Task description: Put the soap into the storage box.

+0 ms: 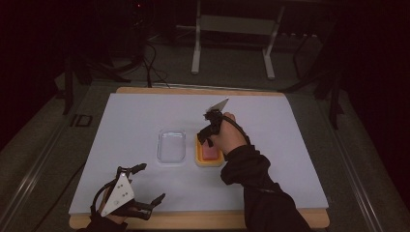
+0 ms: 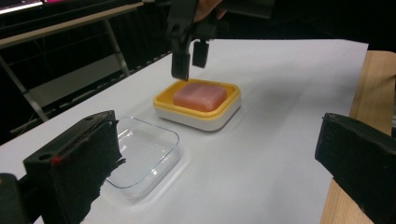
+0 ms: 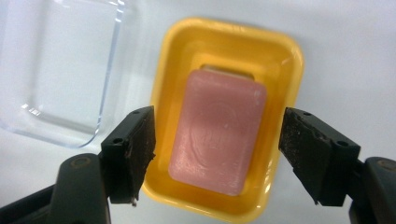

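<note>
Working from the pink soap bar, we note it lies flat in the yellow soap dish, which sits on the white sheet near the middle of the table, just beside the clear plastic lid. Our right gripper hangs directly over the dish, pointing down, jaws spread to either side of the bar with nothing pinched; the pads stand clear of both long edges. Our left gripper rests well apart at the near left edge of the sheet, jaws spread wide and empty.

Judgement on the step: we take it as a pick of the bar, or a release just made; the pictures do not decide. For a clean grasp we would lower straight down until the pads pass the dish rim, keep them square to the bar's long sides, and close slowly. The bar looks smooth and may slip, so we would grip low and centred. The dish is light and could lift along with the bar; the left gripper could steady it.

Writing: a faint embossed mark shows on the bar's top, too shallow to read. No brand or label is legible on dish or lid.
</note>
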Tool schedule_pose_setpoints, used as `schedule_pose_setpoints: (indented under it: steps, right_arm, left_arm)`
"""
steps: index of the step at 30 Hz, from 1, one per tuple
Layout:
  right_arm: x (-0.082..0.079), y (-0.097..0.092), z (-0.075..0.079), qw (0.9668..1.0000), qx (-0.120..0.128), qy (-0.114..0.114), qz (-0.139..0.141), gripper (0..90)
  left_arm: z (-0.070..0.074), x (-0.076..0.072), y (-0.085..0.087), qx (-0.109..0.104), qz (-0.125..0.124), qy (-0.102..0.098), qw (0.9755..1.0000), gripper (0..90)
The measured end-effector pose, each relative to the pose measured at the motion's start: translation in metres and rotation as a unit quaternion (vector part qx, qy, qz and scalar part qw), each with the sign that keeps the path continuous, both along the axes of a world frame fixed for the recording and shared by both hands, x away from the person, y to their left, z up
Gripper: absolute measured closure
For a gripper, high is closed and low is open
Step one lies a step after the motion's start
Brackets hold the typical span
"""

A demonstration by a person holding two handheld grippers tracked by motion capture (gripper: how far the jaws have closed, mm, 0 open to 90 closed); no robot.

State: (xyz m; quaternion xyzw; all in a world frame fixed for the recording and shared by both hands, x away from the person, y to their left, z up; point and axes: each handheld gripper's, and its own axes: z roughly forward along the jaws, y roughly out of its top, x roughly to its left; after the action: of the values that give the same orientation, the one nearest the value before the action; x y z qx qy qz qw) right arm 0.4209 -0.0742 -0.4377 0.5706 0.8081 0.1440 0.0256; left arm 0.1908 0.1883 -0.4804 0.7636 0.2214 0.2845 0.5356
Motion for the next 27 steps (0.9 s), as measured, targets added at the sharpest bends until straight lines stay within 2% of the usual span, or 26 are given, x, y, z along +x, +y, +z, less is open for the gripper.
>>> schedule_pose_setpoints:
  steps: [1, 2, 3, 7, 14, 17, 23, 27]
  right_arm:
    - [0.000, 0.000, 0.000, 1.0000, 0.000, 0.000, 0.000, 25.6]
    - [-0.001, -0.002, 0.002, 0.9999, 0.004, -0.006, 0.011, 23.8]
    - [-0.004, -0.007, 0.007, 0.9991, 0.009, -0.019, 0.036, 22.2]
    - [-0.011, -0.016, 0.014, 0.9968, 0.024, -0.035, 0.067, 21.2]
    - [-0.022, -0.030, 0.019, 0.9941, 0.032, -0.047, 0.092, 21.9]
    - [-0.031, -0.043, 0.021, 0.9901, 0.038, -0.072, 0.115, 21.3]
    - [-0.042, -0.063, 0.023, 0.9851, 0.051, -0.112, 0.120, 20.8]
    - [-0.048, -0.082, 0.023, 0.9828, 0.062, -0.138, 0.106, 20.8]
  left_arm:
    - [0.000, 0.000, 0.000, 0.000, 0.000, 0.000, 1.0000, 0.6]
    - [0.000, 0.000, 0.000, 0.001, 0.000, 0.000, 1.0000, 0.6]
    - [0.000, 0.000, 0.000, 0.001, 0.000, 0.001, 1.0000, 0.6]
    - [0.000, 0.000, 0.000, 0.001, 0.000, 0.001, 1.0000, 0.6]
    - [0.000, 0.000, 0.000, 0.001, 0.002, 0.002, 1.0000, 0.6]
    - [0.000, 0.001, -0.001, 0.002, 0.001, 0.001, 1.0000, 0.6]
    - [0.000, 0.000, -0.001, 0.002, 0.000, 0.001, 1.0000, 0.6]
    - [-0.001, 0.001, -0.001, 0.004, 0.000, 0.001, 1.0000, 0.6]
